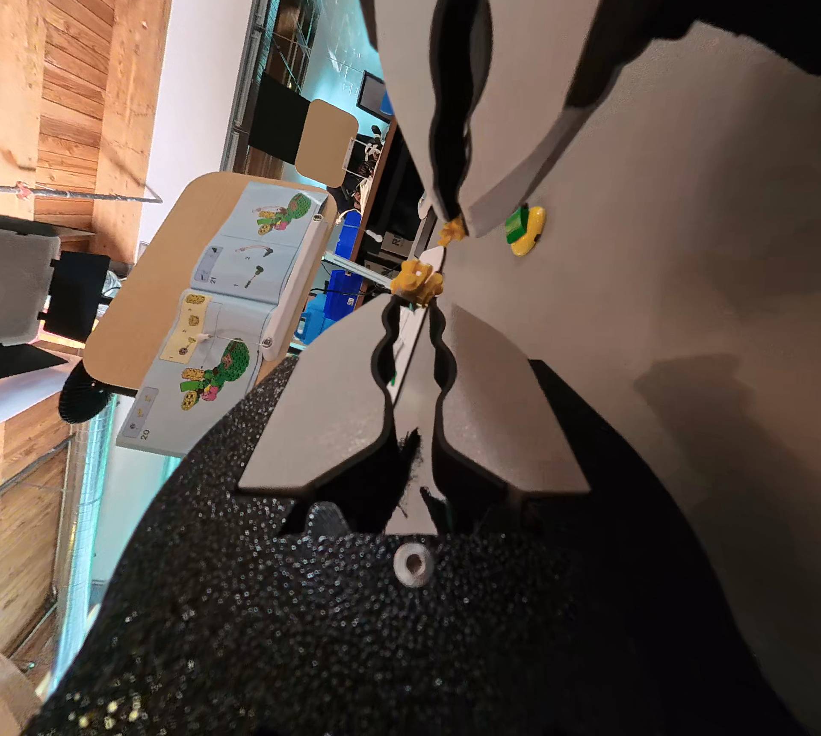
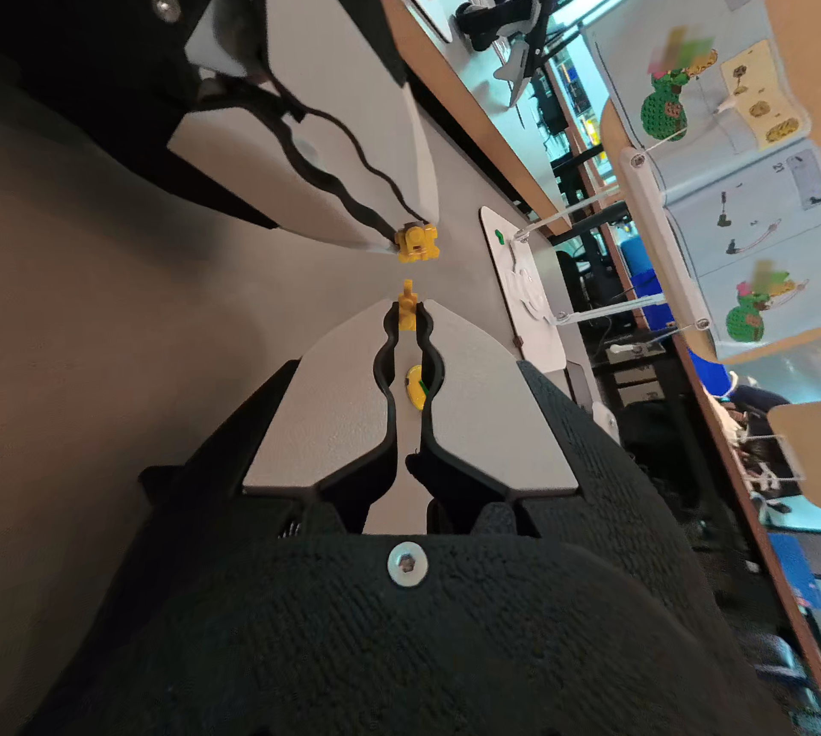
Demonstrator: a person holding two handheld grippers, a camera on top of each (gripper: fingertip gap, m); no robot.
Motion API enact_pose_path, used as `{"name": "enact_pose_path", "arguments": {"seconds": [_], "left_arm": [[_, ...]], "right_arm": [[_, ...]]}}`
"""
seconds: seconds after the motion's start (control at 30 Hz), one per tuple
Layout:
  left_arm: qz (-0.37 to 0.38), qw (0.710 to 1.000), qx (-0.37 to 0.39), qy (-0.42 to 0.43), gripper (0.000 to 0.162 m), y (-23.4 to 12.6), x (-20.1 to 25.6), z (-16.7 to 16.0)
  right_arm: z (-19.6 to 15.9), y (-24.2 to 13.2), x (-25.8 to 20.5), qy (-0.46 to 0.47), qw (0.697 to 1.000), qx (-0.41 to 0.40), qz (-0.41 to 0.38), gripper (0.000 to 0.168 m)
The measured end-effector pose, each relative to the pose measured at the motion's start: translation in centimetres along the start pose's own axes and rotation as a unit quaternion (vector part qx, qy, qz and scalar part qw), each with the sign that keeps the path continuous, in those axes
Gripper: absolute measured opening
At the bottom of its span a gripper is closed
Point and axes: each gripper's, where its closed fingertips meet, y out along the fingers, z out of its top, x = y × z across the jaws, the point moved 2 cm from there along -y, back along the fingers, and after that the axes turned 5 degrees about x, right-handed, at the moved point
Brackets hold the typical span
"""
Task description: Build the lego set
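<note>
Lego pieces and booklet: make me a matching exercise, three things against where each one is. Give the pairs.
Things:
1. chunky yellow piece
2. slim yellow piece
3. yellow and green piece

Places:
A. lying on the grey table
B. pinched in the left gripper
C. pinched in the right gripper

Pairs: 1-B, 2-C, 3-A

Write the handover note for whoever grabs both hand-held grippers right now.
Left hand-held gripper: shut on a yellow cluster, held in the air.
Right hand-held gripper: shut on a small yellow piece, tip aimed at the cluster; a small gap remains.
On the table: a yellow-and-green piece, untouched.
The manual stands open on its stand.
Done: both parts picked up.
Left: probably join them, then follow the manual.
</note>
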Motion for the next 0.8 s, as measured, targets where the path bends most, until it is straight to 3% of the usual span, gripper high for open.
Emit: {"name": "enact_pose_path", "arguments": {"seconds": [0.8], "left_arm": [[-0.06, 0.997, -0.026, 0.045, 0.012, 0.8, 2.3, 0.6]], "right_arm": [[-1.5, 0.5, -0.8, 0.0, 0.998, -0.065, 0.017, 0.005]]}}
